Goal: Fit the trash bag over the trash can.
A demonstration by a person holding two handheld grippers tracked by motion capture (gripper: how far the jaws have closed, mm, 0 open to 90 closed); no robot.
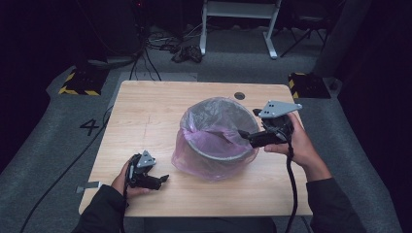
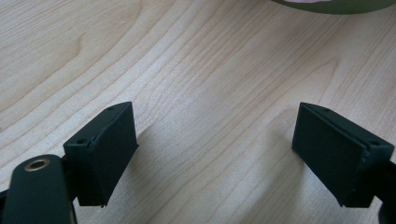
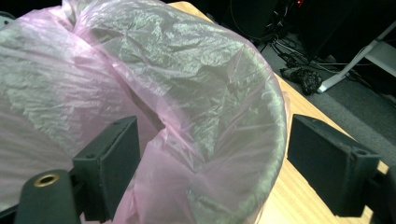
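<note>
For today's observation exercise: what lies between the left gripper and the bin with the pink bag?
Only bare wooden table separates the left gripper from the bin in the high view.

A bin (image 1: 216,141) is sitting mid-table (image 1: 145,111), a bag (image 1: 194,162) lining it; the left gripper (image 1: 163,178) is resting near-left, the right gripper (image 1: 241,133) is straddling its right rim.

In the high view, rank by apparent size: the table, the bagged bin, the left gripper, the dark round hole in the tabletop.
1. table
2. bagged bin
3. left gripper
4. dark round hole
</note>
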